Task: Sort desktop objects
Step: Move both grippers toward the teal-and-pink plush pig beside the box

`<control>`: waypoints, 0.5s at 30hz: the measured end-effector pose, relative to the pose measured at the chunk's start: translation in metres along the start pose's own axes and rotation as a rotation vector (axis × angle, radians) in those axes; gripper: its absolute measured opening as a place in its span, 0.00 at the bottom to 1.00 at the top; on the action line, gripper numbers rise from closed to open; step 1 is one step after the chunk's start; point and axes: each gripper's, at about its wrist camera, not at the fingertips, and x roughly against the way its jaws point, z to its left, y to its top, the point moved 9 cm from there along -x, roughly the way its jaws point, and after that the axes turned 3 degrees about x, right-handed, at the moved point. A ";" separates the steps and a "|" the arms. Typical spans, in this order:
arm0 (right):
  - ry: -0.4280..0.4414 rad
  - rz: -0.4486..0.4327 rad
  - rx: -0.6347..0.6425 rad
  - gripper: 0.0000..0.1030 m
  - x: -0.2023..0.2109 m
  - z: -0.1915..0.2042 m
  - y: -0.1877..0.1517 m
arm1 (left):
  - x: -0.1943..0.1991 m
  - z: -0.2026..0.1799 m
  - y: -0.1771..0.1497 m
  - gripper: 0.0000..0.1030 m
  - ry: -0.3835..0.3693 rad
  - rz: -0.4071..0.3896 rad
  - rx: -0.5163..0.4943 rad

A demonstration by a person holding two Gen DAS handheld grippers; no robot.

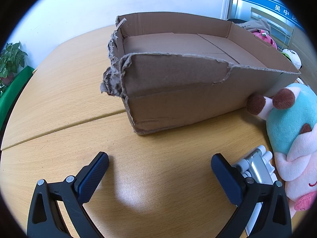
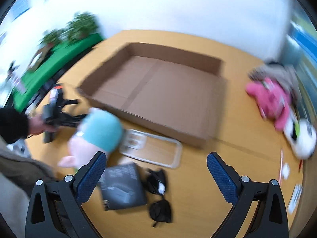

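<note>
A torn, empty cardboard box (image 1: 188, 91) (image 2: 158, 91) stands on the wooden table. My left gripper (image 1: 160, 162) is open just above the table in front of the box's torn corner, with nothing between its fingers. To its right lies a teal and pink plush toy (image 1: 295, 127) (image 2: 99, 132) beside a silver metal stand (image 1: 255, 164) (image 2: 152, 150). My right gripper (image 2: 156, 164) is open, high above the table; its view is blurred. Under it lie a black box (image 2: 122, 186) and dark sunglasses (image 2: 158, 196).
A pink plush (image 2: 271, 101) and a white plush (image 2: 301, 138) lie at the right of the table. A hand (image 2: 37, 125) holds the other gripper at the left. Green cloth and plants (image 1: 11, 63) stand beyond the table's left edge. Small papers (image 2: 293, 196) lie near the right edge.
</note>
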 end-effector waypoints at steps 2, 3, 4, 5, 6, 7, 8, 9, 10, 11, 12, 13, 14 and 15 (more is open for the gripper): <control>0.028 -0.054 0.042 1.00 0.006 0.019 0.023 | 0.000 -0.005 0.000 0.99 0.005 0.048 0.028; 0.035 -0.074 0.048 1.00 0.007 0.024 0.034 | 0.004 -0.005 -0.003 0.99 -0.005 0.072 0.039; 0.038 -0.089 0.049 1.00 0.008 0.029 0.041 | 0.008 -0.005 -0.007 0.99 -0.012 0.102 0.046; 0.037 -0.105 0.053 1.00 0.009 0.035 0.049 | 0.014 -0.004 -0.012 0.99 -0.011 0.132 0.054; 0.032 -0.118 0.062 1.00 0.009 0.039 0.054 | 0.021 -0.004 -0.015 0.99 -0.007 0.148 0.064; 0.023 -0.126 0.072 1.00 0.008 0.042 0.058 | 0.033 -0.003 -0.015 0.99 0.011 0.141 0.078; 0.000 -0.132 0.087 1.00 0.006 0.043 0.062 | 0.048 -0.002 -0.012 0.99 0.034 0.113 0.091; -0.021 -0.132 0.101 1.00 0.004 0.044 0.064 | 0.067 -0.002 -0.005 0.99 0.054 0.071 0.101; -0.037 -0.130 0.118 1.00 0.003 0.045 0.065 | 0.088 -0.004 0.003 0.99 0.078 0.019 0.104; -0.050 -0.130 0.132 1.00 0.002 0.046 0.066 | 0.109 -0.007 0.012 0.99 0.097 -0.027 0.105; -0.068 -0.134 0.146 1.00 0.002 0.046 0.068 | 0.128 -0.012 0.021 0.99 0.105 -0.066 0.108; -0.089 -0.143 0.158 1.00 0.003 0.045 0.069 | 0.147 -0.018 0.031 0.99 0.106 -0.102 0.115; -0.104 -0.155 0.169 1.00 0.006 0.044 0.071 | 0.163 -0.024 0.041 0.99 0.102 -0.129 0.124; -0.109 -0.166 0.178 1.00 0.009 0.043 0.074 | 0.176 -0.031 0.051 0.99 0.096 -0.151 0.135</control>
